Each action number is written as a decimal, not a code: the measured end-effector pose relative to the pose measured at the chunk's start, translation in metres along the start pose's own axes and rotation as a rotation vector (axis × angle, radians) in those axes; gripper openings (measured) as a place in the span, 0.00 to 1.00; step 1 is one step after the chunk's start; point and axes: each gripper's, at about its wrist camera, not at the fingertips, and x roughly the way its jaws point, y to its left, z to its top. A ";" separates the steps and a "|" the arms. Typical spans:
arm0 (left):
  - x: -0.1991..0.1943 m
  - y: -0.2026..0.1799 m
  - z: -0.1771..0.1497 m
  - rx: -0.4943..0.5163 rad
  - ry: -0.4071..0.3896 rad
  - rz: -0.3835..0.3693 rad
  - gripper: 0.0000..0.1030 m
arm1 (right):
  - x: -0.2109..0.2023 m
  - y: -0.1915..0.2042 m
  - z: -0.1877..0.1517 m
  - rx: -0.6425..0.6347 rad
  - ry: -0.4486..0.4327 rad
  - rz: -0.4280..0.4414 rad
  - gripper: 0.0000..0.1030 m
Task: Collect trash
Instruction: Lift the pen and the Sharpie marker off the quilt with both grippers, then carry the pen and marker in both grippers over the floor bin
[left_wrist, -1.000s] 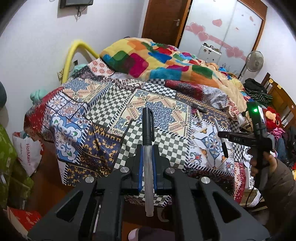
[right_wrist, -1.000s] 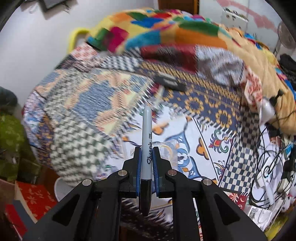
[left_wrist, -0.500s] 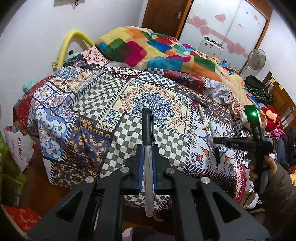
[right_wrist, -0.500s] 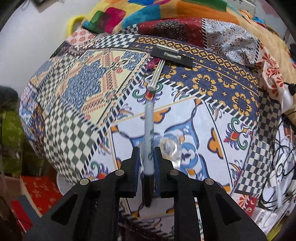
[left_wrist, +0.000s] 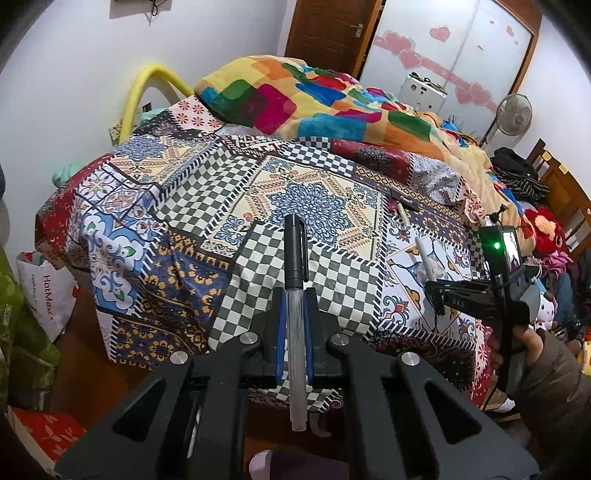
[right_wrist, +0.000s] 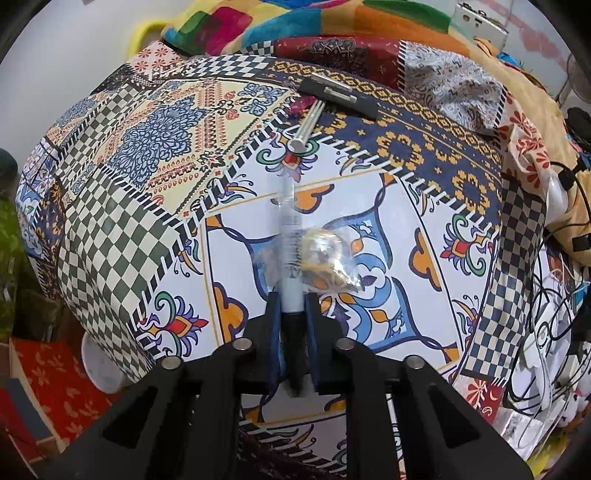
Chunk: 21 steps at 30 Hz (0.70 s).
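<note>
The left tool (left_wrist: 295, 314) was clamped on a black-capped pen with a clear barrel (left_wrist: 296, 295), which ran straight ahead between the blue pads, cap forward, over the bed's patchwork-patterned cover (left_wrist: 184, 206). Off to that tool's right, a hand (left_wrist: 524, 341) in a brown sleeve held the right tool (left_wrist: 432, 291) low over the cover.

The right tool (right_wrist: 293, 314) gripped a grey marker with a black end (right_wrist: 290, 258) between its pads, the grey length pointing ahead and down at the bed; the marker was blurred, so whether its tip touched the cover is hard to say. Just ahead of this tool and slightly to its right lay a small crumpled clear plastic wrapper with something yellow inside (right_wrist: 325, 254), resting on the white-and-blue panel of the cover, right beside the marker. Farther ahead lay a slim silver pen (right_wrist: 308, 127), and beyond it a flat black case with a silver bar (right_wrist: 338, 96). Far to the right sat a tangle of black and white cables (right_wrist: 543, 332).
</note>
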 end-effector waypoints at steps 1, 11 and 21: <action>-0.002 0.002 0.000 -0.004 -0.005 0.001 0.07 | -0.002 0.003 -0.001 -0.006 -0.008 -0.013 0.11; -0.040 0.028 -0.010 -0.048 -0.058 0.023 0.07 | -0.078 0.059 -0.003 -0.134 -0.172 0.010 0.11; -0.101 0.078 -0.039 -0.120 -0.125 0.075 0.07 | -0.137 0.177 -0.021 -0.327 -0.281 0.169 0.11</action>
